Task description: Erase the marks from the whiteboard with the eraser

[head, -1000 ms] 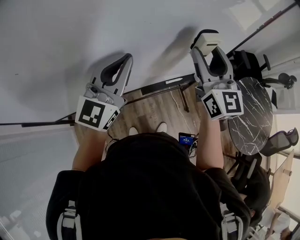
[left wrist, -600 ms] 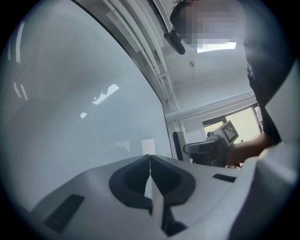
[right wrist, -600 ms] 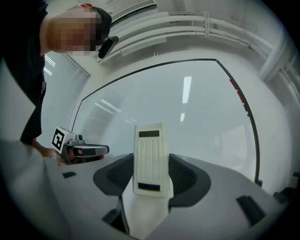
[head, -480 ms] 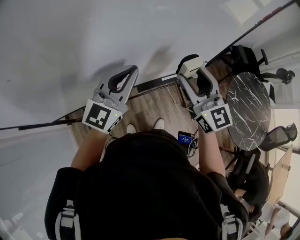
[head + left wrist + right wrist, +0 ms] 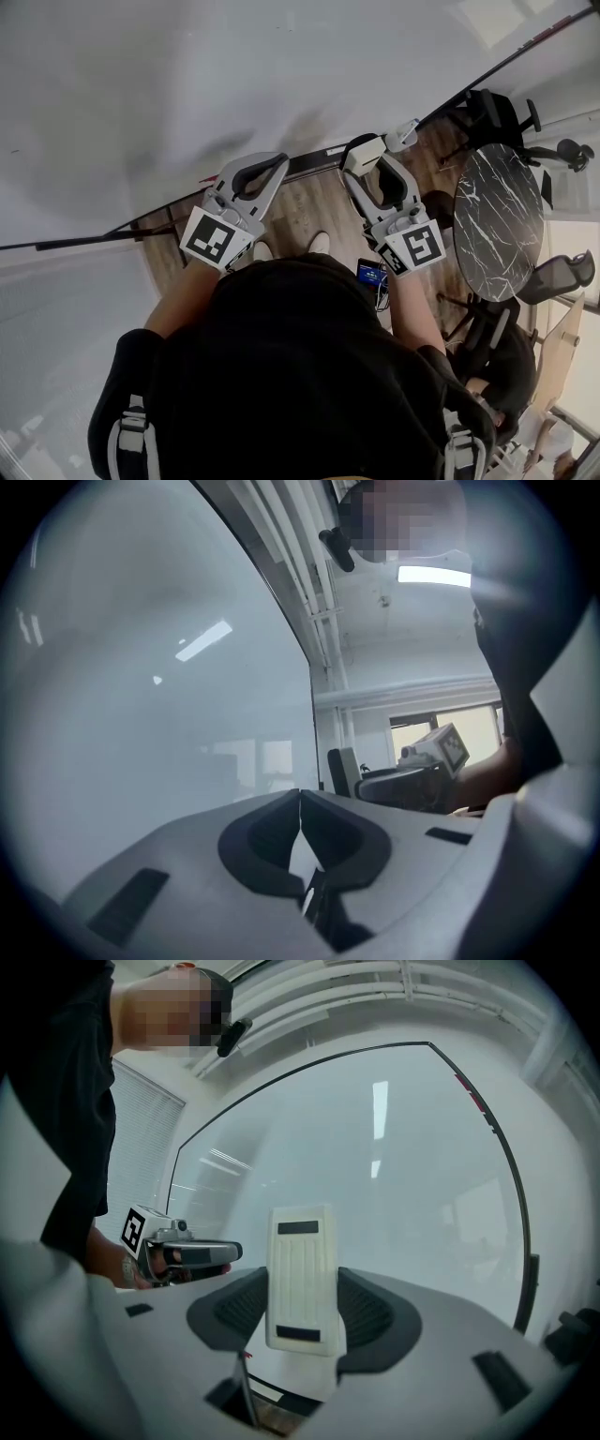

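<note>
R gripper (image 5: 302, 1309) clamped on eraser (image 5: 301, 1269), L gripper (image 5: 300, 829) jaws together & empty; suggest keeping pad flat to whiteboard (image 5: 375, 1147), even pressure, overlapping strokes.

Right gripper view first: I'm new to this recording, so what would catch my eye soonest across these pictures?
The white ribbed plastic eraser stands upright, clamped between the jaws of the right gripper, in the middle of its view. Behind it the large black-framed whiteboard fills the picture and shows no clear marks. The left gripper, lower centre of its own view, has its jaws shut on nothing.
</note>
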A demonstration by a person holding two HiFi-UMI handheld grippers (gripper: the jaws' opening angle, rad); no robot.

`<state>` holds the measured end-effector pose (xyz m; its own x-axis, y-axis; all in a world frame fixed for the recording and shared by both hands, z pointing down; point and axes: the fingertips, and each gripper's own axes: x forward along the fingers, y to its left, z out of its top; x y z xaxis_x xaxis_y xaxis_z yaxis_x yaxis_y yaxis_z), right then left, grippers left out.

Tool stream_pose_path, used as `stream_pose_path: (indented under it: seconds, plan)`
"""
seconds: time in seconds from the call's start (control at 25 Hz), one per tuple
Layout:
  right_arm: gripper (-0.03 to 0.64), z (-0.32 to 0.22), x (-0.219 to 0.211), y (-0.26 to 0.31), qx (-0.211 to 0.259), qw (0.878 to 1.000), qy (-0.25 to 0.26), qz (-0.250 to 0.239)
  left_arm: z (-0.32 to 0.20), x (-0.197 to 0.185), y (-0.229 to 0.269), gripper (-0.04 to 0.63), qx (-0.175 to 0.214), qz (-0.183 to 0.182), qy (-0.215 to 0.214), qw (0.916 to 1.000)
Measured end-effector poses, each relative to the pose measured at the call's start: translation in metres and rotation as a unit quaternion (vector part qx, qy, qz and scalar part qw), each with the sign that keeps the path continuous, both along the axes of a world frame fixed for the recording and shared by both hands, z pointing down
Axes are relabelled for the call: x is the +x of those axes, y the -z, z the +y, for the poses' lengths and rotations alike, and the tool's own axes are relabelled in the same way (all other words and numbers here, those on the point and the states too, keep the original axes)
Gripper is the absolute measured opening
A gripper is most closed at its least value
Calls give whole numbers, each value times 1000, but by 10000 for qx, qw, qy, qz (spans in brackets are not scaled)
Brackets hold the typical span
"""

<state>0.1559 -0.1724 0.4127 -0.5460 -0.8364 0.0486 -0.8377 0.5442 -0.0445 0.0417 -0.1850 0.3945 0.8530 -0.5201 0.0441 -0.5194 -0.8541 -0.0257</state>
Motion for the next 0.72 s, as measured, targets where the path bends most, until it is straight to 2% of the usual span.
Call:
stream_pose_path:
  seconds: [0.72]
  plan:
    - [232,-5,-18,-12,-109,9998,148,17,-2,0,-1,6,81,-152,92,9998]
